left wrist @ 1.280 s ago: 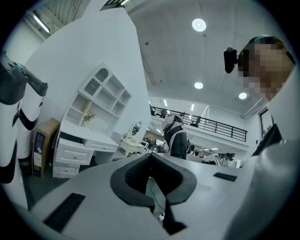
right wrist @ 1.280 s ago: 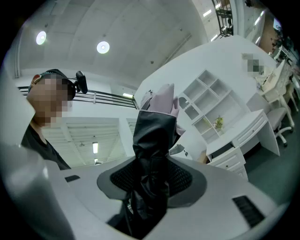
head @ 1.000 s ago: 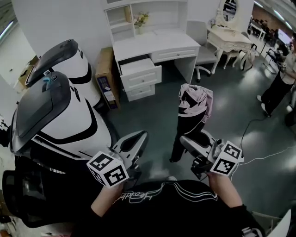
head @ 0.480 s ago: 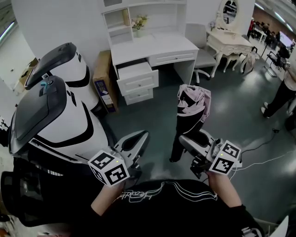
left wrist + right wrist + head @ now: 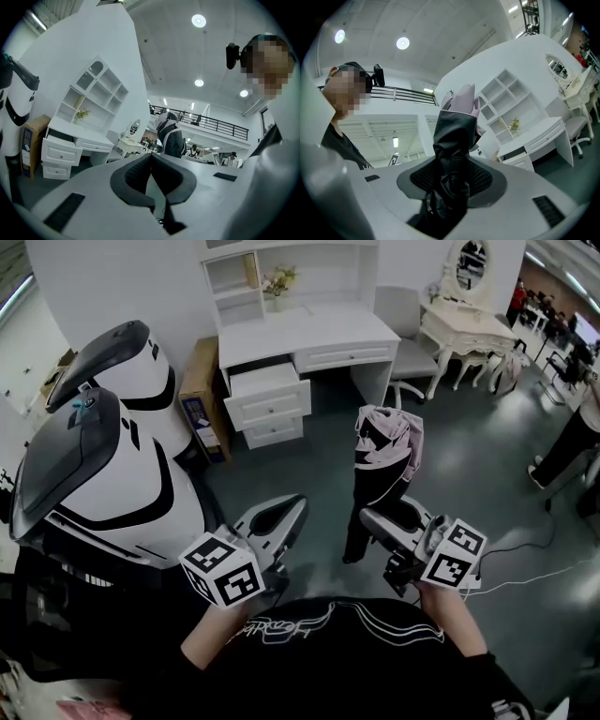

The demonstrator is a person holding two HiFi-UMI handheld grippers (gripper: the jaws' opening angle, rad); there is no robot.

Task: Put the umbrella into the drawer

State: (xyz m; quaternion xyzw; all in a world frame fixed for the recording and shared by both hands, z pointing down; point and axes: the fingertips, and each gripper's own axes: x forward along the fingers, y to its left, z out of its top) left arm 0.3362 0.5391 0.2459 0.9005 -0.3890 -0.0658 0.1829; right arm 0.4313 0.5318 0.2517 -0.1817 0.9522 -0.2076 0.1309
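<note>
A folded black-and-pink umbrella (image 5: pixel 380 451) stands upright over the dark floor, with my right gripper (image 5: pixel 373 517) shut on its lower part. In the right gripper view the umbrella (image 5: pixel 454 140) fills the gap between the pads of the right gripper (image 5: pixel 452 176). My left gripper (image 5: pixel 289 510) is beside it on the left, jaws together and holding nothing, and its own view shows the left gripper (image 5: pixel 151 158) shut. The white desk (image 5: pixel 300 334) stands ahead across the floor. Its top left drawer (image 5: pixel 265 388) is pulled open.
Two big white-and-black machines (image 5: pixel 103 474) crowd the left side. A cardboard box (image 5: pixel 197 399) leans beside the desk. A white chair (image 5: pixel 403 343) and a dressing table (image 5: pixel 469 324) stand at the right of the desk. A person (image 5: pixel 572 437) stands at the far right, and a cable (image 5: pixel 525 577) lies on the floor.
Both grippers and the umbrella have travelled across the floor together, and the desk has slid a little left in the head view. The grip on the umbrella is unchanged.
</note>
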